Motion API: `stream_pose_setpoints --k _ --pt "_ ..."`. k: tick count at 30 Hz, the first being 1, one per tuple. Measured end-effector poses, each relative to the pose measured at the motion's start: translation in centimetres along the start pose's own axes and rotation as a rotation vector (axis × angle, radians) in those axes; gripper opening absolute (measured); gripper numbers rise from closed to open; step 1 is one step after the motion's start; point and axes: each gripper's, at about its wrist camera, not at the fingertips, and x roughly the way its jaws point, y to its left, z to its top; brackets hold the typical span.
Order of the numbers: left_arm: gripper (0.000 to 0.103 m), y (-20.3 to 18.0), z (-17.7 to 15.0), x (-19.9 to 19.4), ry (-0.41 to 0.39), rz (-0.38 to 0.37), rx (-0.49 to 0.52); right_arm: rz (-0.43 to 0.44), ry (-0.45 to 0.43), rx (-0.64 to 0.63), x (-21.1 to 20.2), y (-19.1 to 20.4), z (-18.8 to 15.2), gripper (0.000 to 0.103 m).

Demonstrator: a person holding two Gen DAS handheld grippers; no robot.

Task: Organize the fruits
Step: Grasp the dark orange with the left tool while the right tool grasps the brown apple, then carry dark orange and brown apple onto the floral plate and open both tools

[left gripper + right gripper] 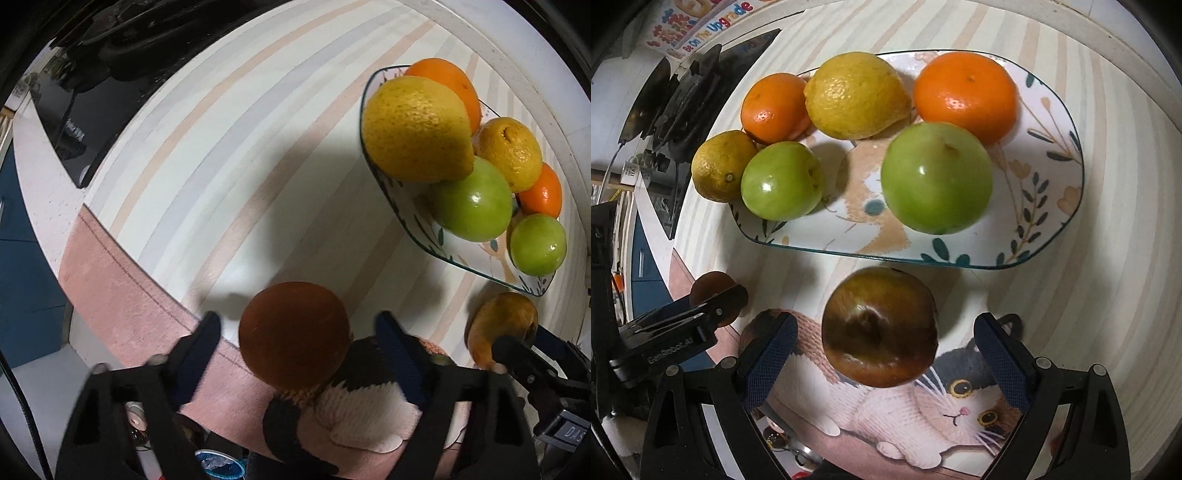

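Striped desk (1108,295) carries a fruit plate (1045,206) at twelve o'clock; both grippers' jaws spread, left gripper (297,332) around a brown fruit (293,334), right gripper (884,336) around a dark apple (879,326).

Before you lies a worktop (1108,258) under a pale striped cloth, with a pink cartoon-cat mat (923,417) at its near edge. At your far left sits a glossy black cooktop (74,122), and a colourful lettered poster (698,26) hangs behind it.

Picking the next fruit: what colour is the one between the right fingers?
Dark brownish-green, reddish toward its lower edge; clearest in the right wrist view.
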Motion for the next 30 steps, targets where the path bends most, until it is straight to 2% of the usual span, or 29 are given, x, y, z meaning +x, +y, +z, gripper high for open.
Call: stream_pose_setpoints --k 1,2,6,7,8,12,22,26,30 --pt "0.057 -0.1 0.0 0.1 0.003 0.001 0.002 -0.003 0.003 -0.002 0.2 0.2 0.1 0.095" --pt "0.054 0.0 -0.1 0.1 -0.001 0.006 0.001 -0.005 0.009 -0.005 0.4 0.4 0.2 0.091" --pt "0.053 0.0 -0.1 0.0 -0.012 0.001 -0.001 -0.025 0.033 -0.022 1.5 1.0 0.3 0.076" --pt "0.053 -0.1 -0.2 -0.1 -0.015 0.001 0.003 -0.025 0.037 -0.025 1.6 1.1 0.2 0.069" --pt "0.053 -0.4 -0.5 -0.3 -0.02 -0.004 0.009 -0.019 0.036 -0.027 1.6 1.0 0.1 0.068" --pt "0.053 -1.2 -1.5 -1.0 -0.021 -0.028 0.027 -0.018 0.046 -0.031 1.4 1.1 -0.6 0.067" --pt "0.053 -3.7 -6.2 -0.9 0.008 -0.06 0.095 -0.006 0.097 -0.043 0.6 -0.7 -5.1 0.067" --pt "0.053 -4.4 -7.1 0.1 0.032 -0.06 0.098 0.004 0.104 -0.035 1.1 -0.9 -5.7 0.068" --pt "0.053 -5.1 -7.5 0.1 0.019 -0.05 0.111 0.004 0.1 -0.043 1.0 -0.7 -5.7 0.068"
